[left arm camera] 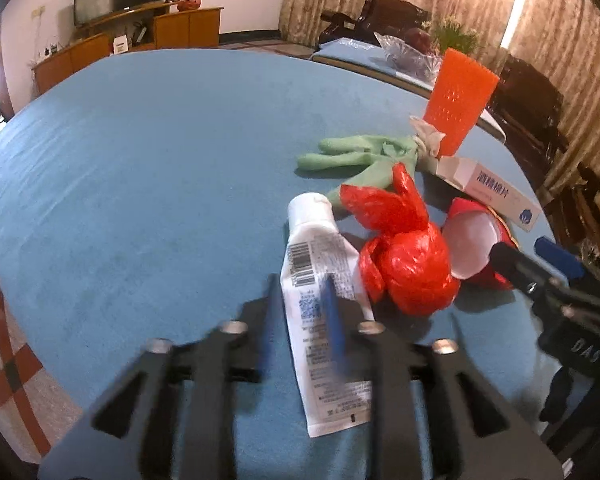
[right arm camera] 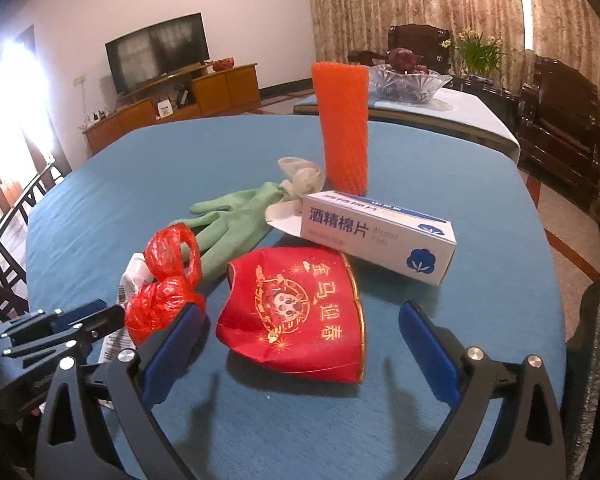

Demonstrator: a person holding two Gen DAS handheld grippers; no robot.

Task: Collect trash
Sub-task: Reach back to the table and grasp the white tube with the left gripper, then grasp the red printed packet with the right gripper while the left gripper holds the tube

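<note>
**Left claw on the tube, right claw lined up on the cup**

We find the trash bunched on the blue tabletop (right arm camera: 480, 200). The white tube (left arm camera: 320, 300) lies flat with its cap pointing away from the left claw (left arm camera: 306, 316), so its long axis runs nearly straight along the claw's line. The left fingers (left arm camera: 334, 320) straddle the tube's lower half; the view is blurred, and we cannot tell whether the pads are pressing on it or merely close beside it.

The right claw (right arm camera: 300, 344) stands spread wide, nothing between its pads. The crushed red cup (right arm camera: 296, 312) lies on its side directly ahead of it, centred in the gap. Its gold rim faces right in that view, so its axis lies across the claw's line. Just left of the cup, touching the right claw's left pad, sits the knotted red bag (right arm camera: 164, 300).

We judge the right hand nearer the cup, the left nearer the tube. The glove (right arm camera: 236, 216), box (right arm camera: 380, 232) and orange sleeve (right arm camera: 344, 128) lie farther off, behind these
</note>
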